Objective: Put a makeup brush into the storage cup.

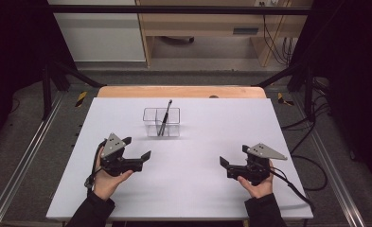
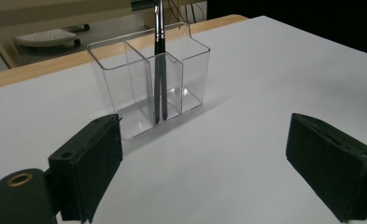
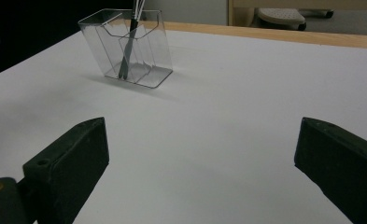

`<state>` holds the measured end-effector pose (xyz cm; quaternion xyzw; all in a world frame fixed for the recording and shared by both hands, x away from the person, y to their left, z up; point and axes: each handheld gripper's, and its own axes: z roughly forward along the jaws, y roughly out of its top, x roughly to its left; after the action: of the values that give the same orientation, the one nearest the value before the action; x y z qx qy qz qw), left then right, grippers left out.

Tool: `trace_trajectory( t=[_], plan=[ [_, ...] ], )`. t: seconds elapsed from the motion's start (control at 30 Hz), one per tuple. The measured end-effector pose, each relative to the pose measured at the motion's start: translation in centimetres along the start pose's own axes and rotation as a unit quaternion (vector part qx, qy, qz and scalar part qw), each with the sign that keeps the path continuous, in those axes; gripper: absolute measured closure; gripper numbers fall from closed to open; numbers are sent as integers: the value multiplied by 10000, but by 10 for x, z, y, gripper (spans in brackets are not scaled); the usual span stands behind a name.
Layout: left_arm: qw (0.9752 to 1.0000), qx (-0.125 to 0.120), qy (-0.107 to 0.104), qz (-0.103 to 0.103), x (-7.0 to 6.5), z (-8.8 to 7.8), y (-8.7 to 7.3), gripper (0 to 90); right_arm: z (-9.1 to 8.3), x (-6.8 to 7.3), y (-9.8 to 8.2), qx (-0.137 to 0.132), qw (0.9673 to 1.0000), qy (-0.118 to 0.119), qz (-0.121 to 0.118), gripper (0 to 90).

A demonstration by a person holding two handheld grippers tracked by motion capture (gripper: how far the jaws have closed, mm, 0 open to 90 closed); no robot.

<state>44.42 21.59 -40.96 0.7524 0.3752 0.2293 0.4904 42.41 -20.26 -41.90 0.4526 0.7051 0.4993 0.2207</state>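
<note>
A clear plastic holder [image 1: 161, 122] with separate compartments stands on the white table top [image 1: 193, 189], towards its far middle. Two slim dark pens or brushes [image 1: 164, 117] lean upright in its middle compartment. My left gripper [image 1: 137, 147] is held low at the near left, open, with nothing between its jaws. In the left gripper view the holder [image 2: 125, 79] and the dark sticks [image 2: 158, 70] lie just ahead of my left gripper [image 2: 204, 140]. At the near right my right gripper [image 1: 233, 155] is open and empty too. The right gripper view has the holder [image 3: 146, 51] farther off, beyond my right gripper [image 3: 202, 135].
A wooden strip [image 1: 181, 91] borders the table's far edge. Behind it are a wooden desk [image 1: 198, 23] and a white panel [image 1: 103, 33]. Black frame struts [image 1: 60, 71] stand at both far corners, and cables [image 1: 311, 165] trail on the floor to the right.
</note>
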Motion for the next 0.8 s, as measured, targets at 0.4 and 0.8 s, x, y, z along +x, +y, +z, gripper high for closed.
trace_trajectory(
  t=[0.4,0.8],
  plan=[
    [9996,2,97,-258,10,-17,-26,93,-1,-4,-4,50,10000,-38,37,36],
    [9990,76,204,-388,18,-24,-38,83,-1,-5,-7,106,9999,-54,48,34]
  ],
)
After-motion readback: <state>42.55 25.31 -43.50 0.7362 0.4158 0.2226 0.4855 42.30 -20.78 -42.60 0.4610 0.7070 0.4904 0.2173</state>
